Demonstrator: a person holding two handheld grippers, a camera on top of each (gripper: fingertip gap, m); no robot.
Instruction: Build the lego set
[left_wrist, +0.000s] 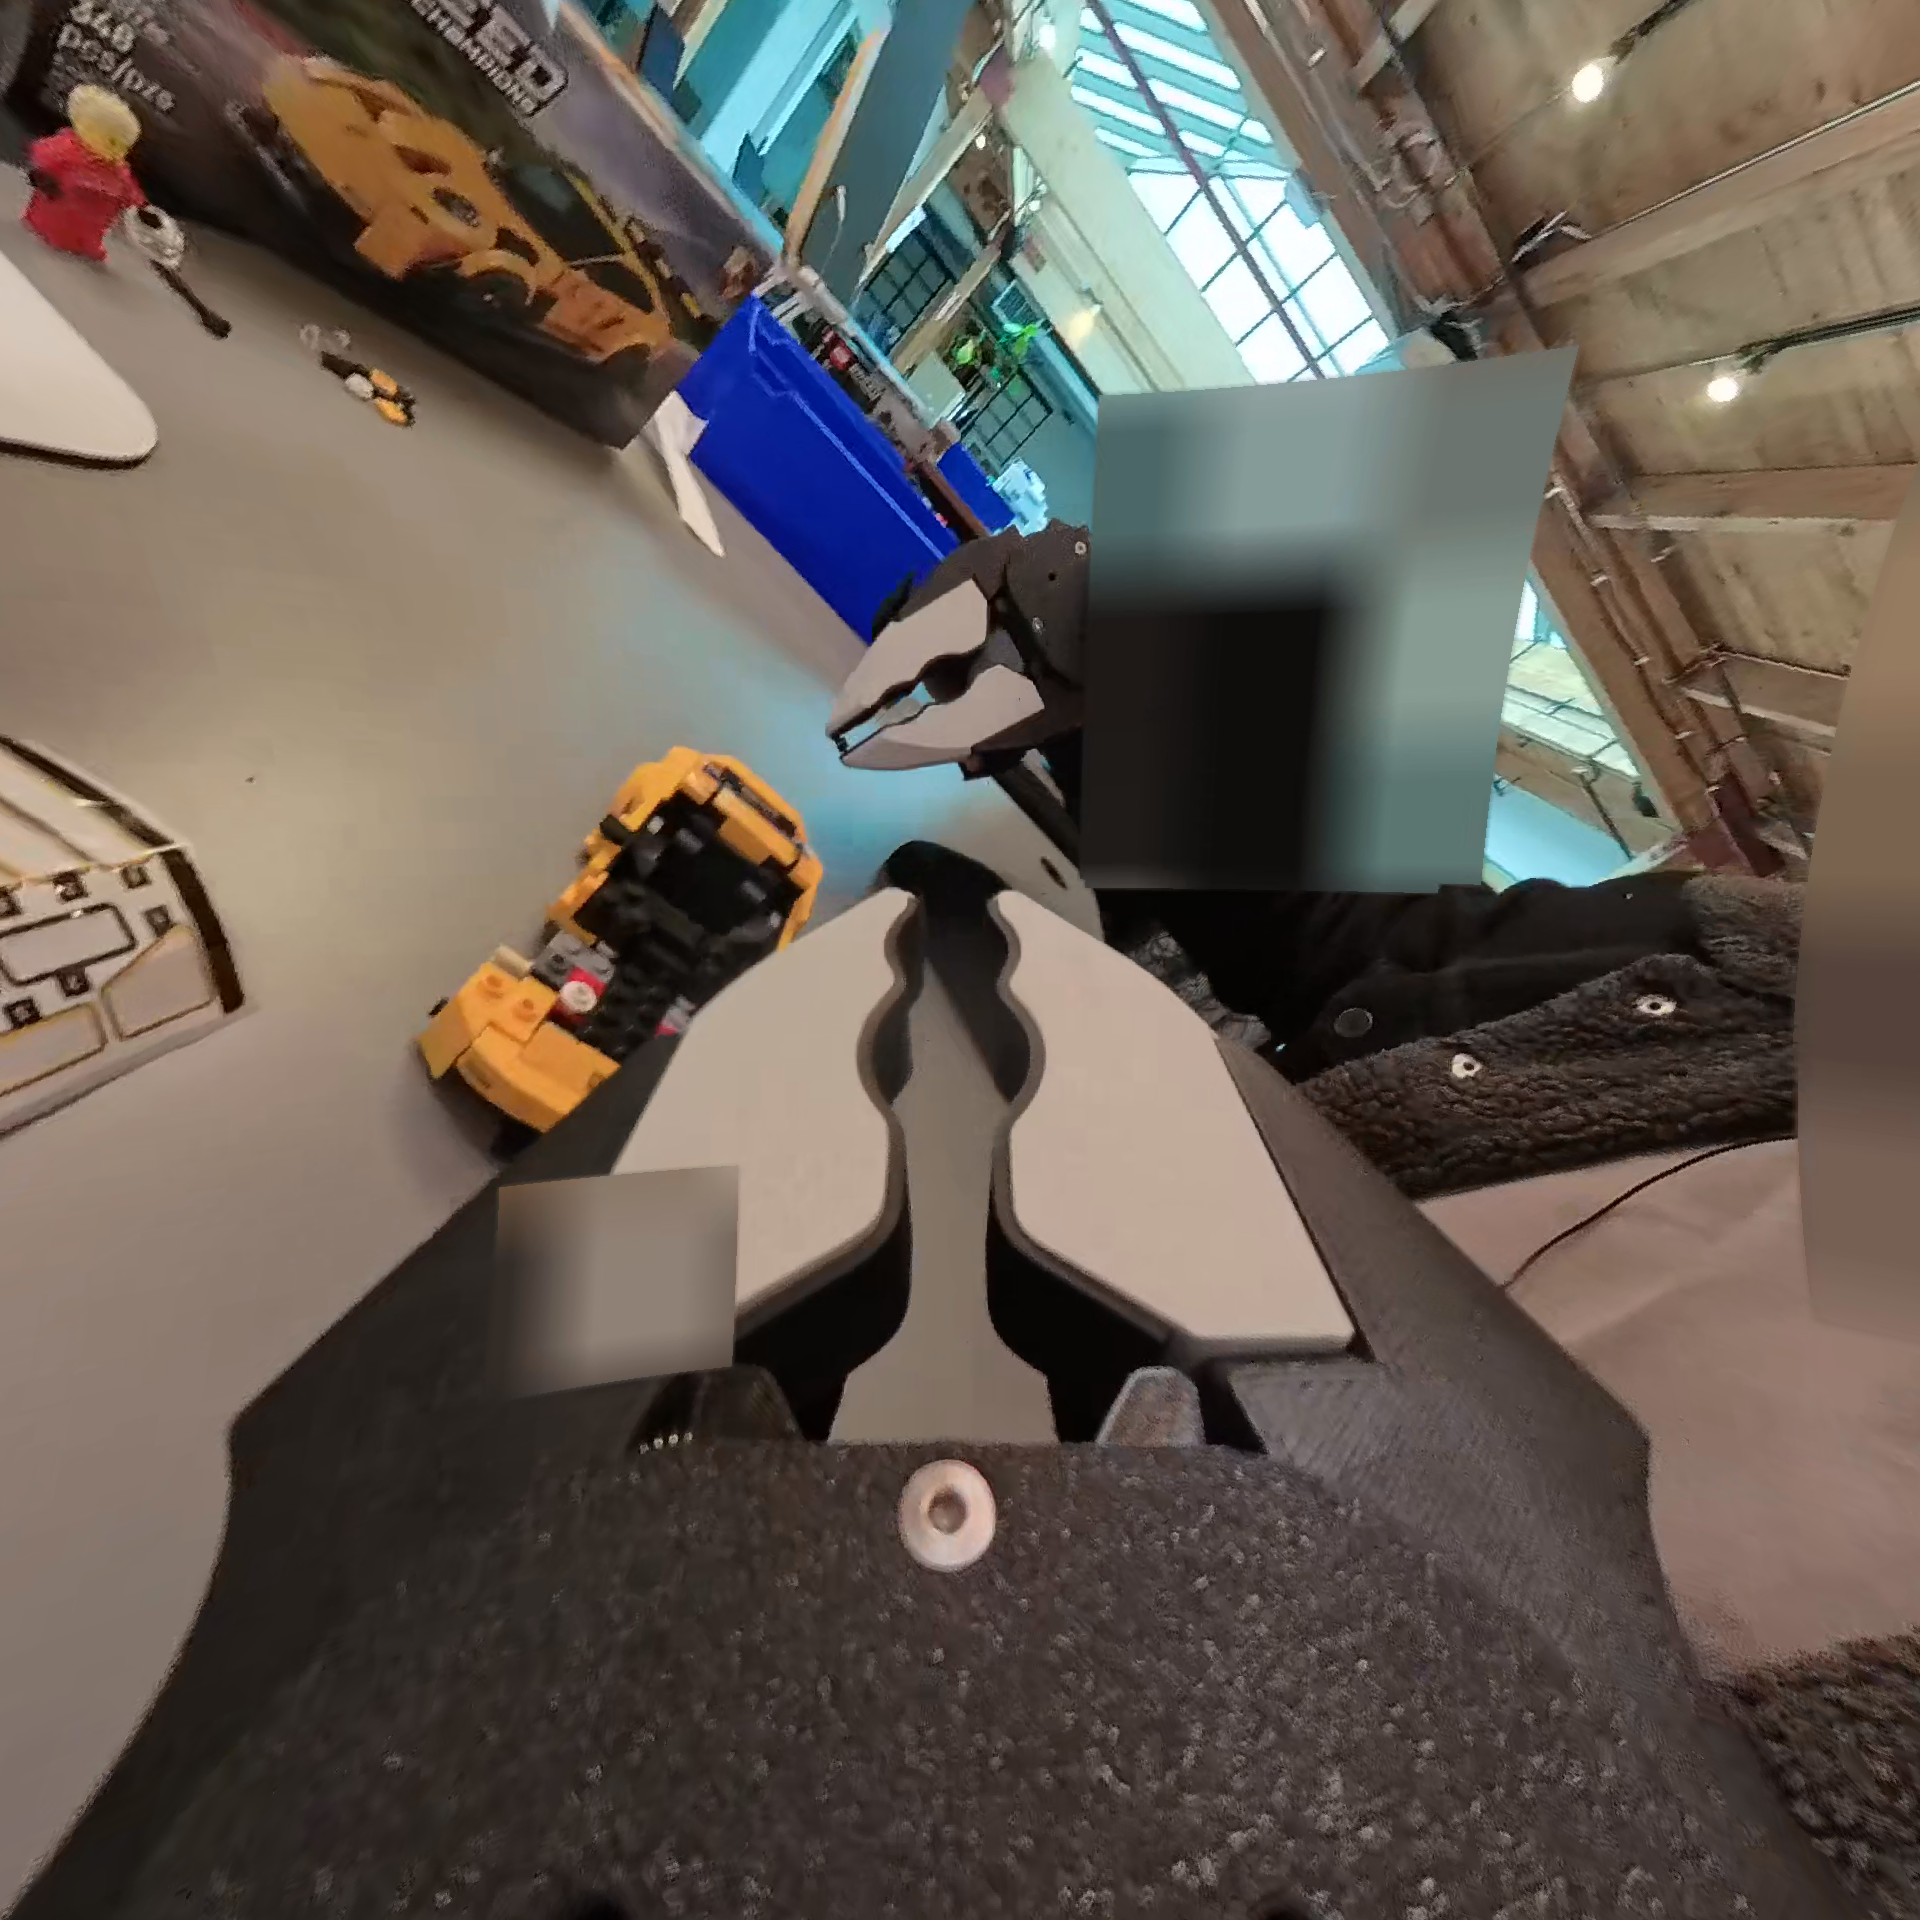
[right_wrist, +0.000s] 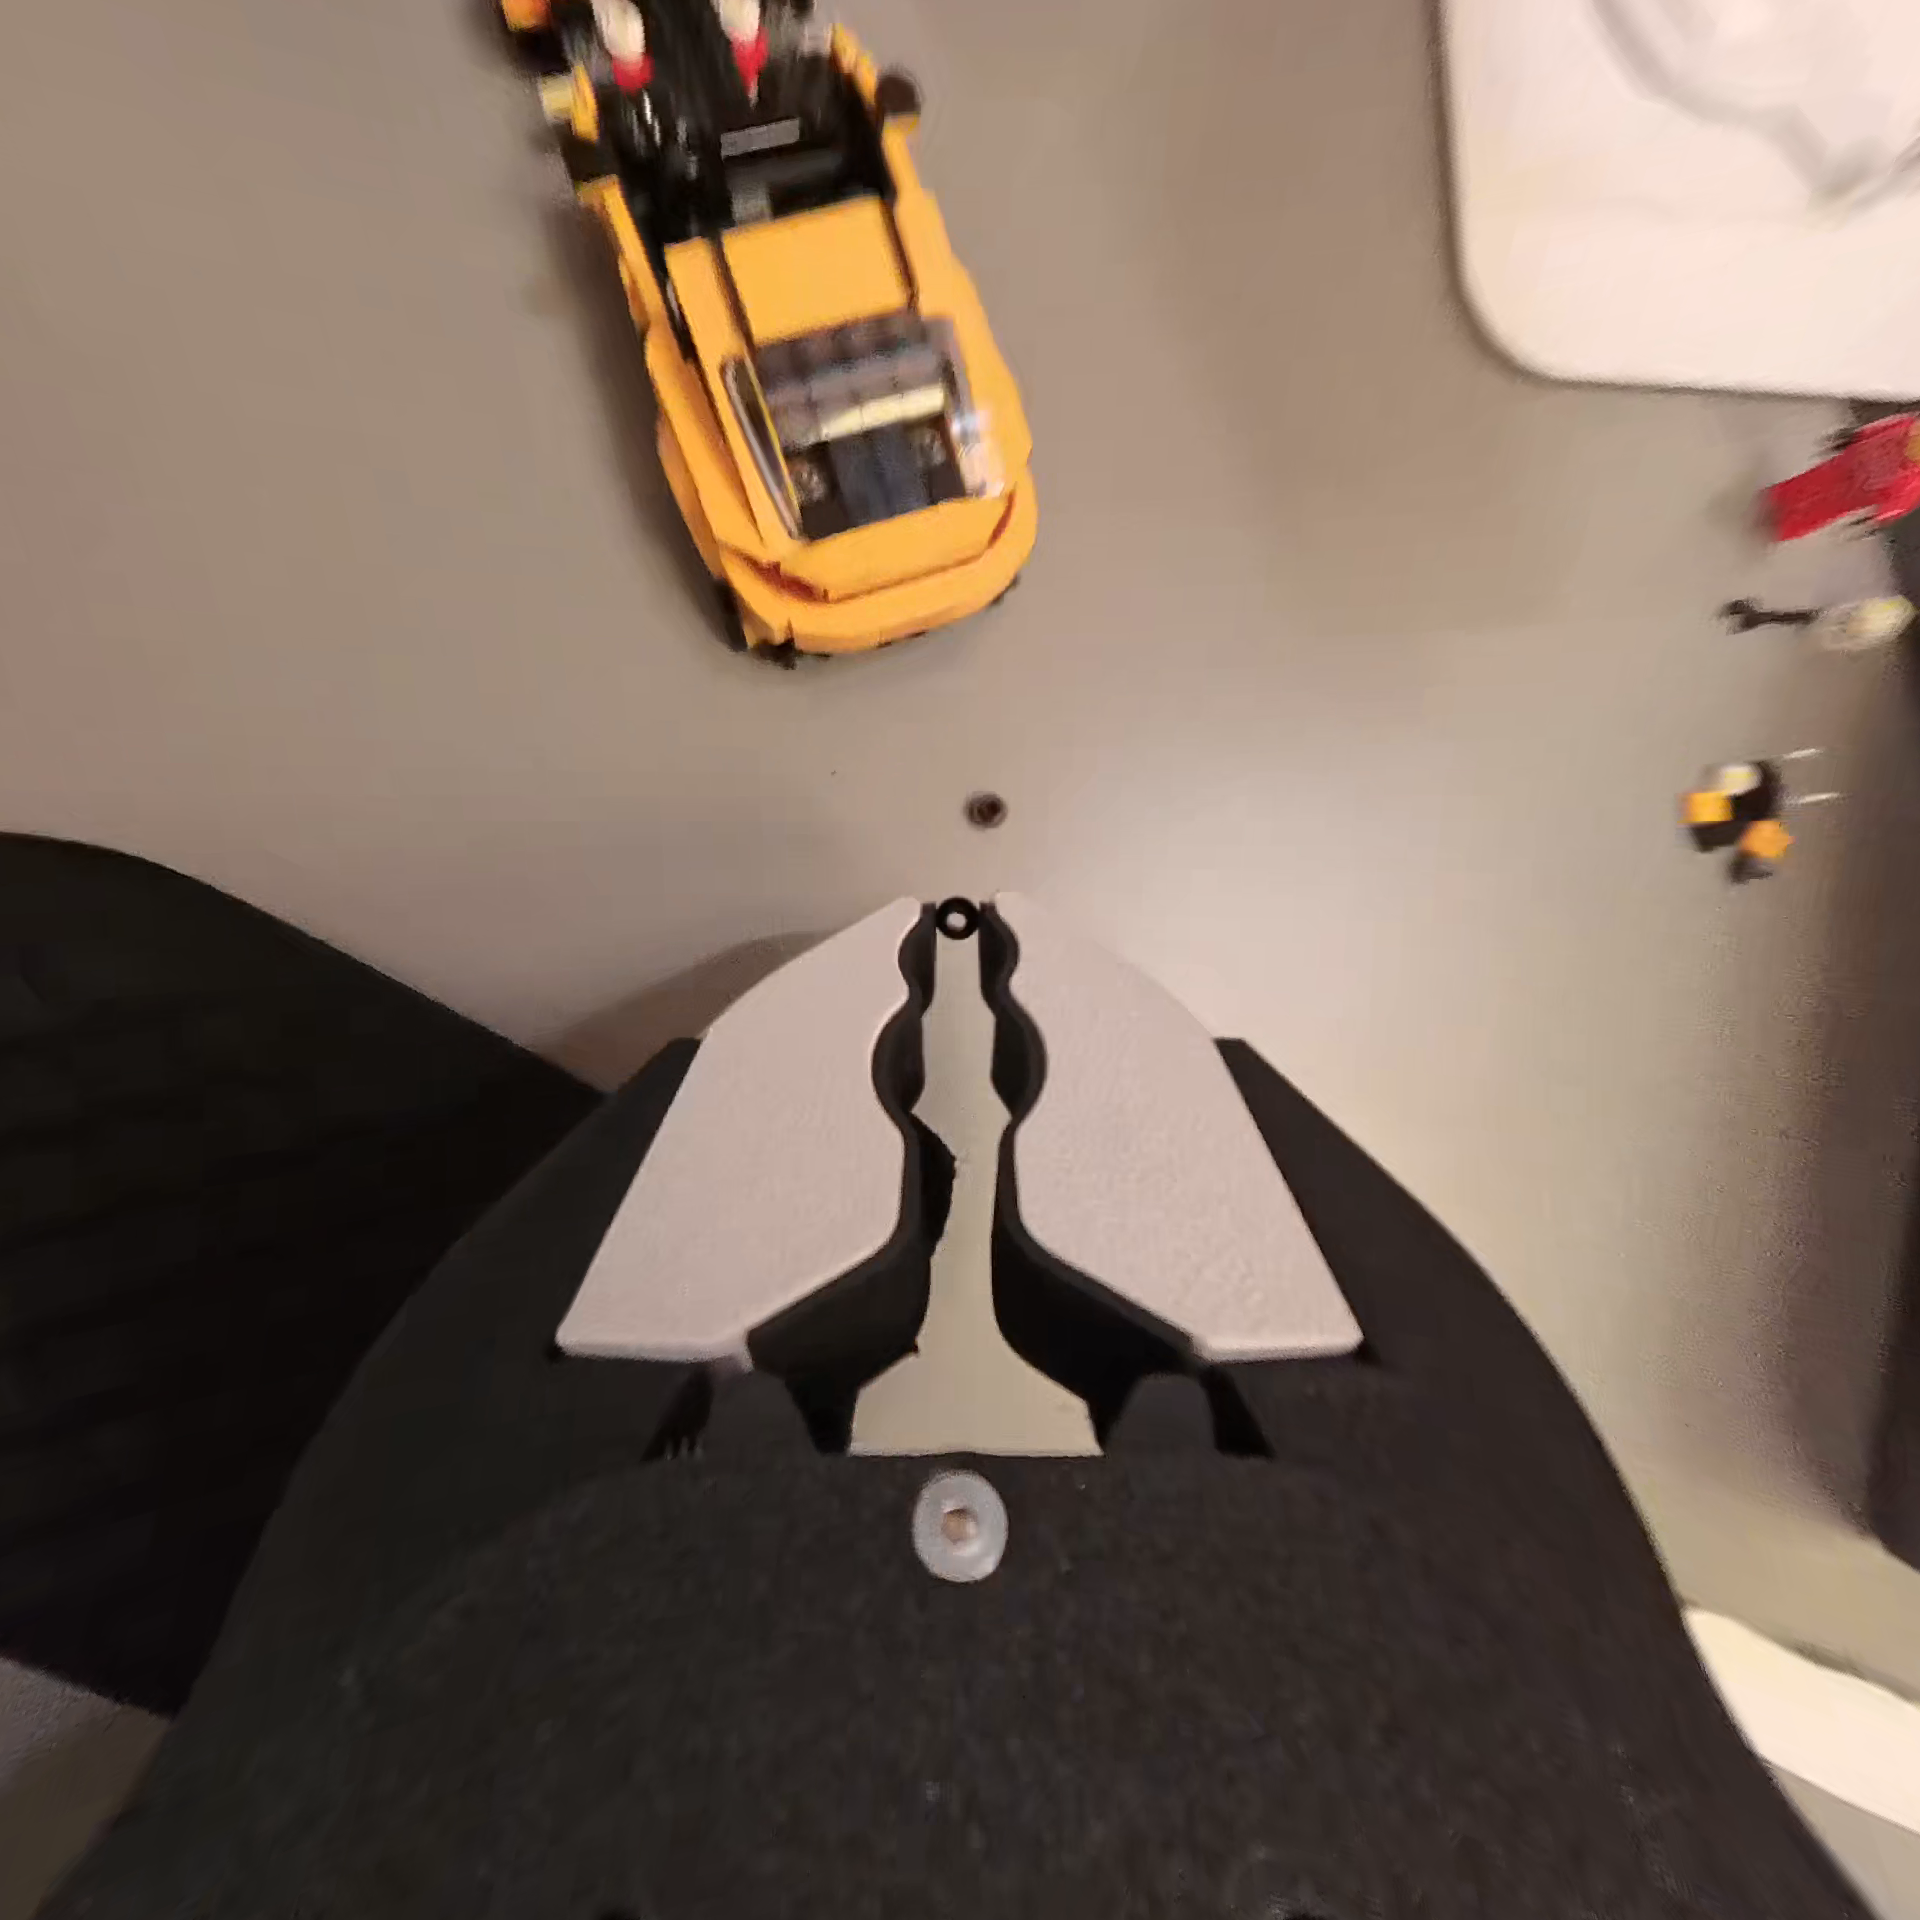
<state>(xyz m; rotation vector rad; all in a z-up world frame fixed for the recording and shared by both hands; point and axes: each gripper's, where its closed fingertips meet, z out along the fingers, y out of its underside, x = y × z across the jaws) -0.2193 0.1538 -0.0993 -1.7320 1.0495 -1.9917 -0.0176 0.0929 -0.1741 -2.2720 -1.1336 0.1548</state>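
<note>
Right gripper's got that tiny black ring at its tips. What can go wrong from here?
1. The small black ring sits only at the very tips of the right gripper; a shallow pinch like that could let it pop out.
2. A similar dark round piece lies loose on the grey table just ahead; a low pass might knock it away.
3. The right wrist view is motion-blurred, so alignment with the yellow car may suffer.

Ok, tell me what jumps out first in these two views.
The half-built yellow and black brick car on the grey table dominates, just ahead of the right gripper, which pinches a tiny black ring piece at its tips. In the left wrist view, the set's box with a yellow car picture stands behind a red minifigure.
</note>
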